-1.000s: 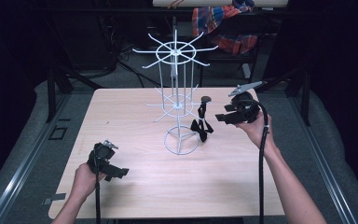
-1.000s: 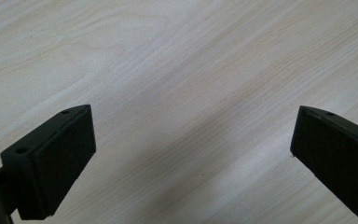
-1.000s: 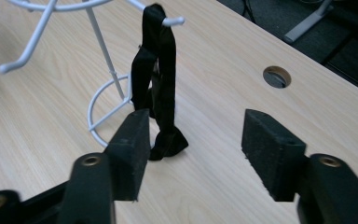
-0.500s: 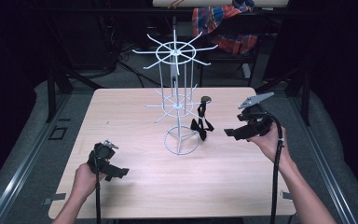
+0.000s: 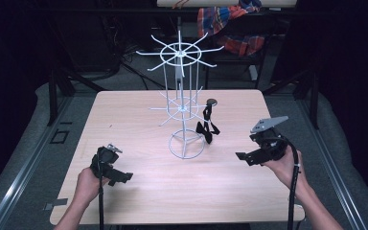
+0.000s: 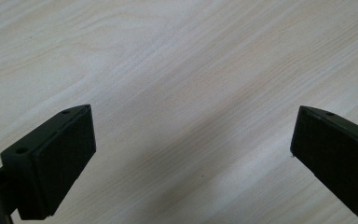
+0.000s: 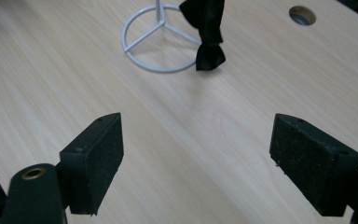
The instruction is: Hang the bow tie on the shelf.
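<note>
a black bow tie [image 5: 205, 130] hangs from the white wire rack [image 5: 182, 103], so both grippers' fingers sit apart, empty, above the table [image 5: 124, 115].

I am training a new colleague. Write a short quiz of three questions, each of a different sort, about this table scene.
1. True or false: the right gripper is shut on the black bow tie.
2. Where does the bow tie hang? A) from the white wire rack B) flat on the wooden table C) in the left gripper
3. Fill in: both grippers' jaws stand ____.

Key: 1 false; 2 A; 3 open
</note>
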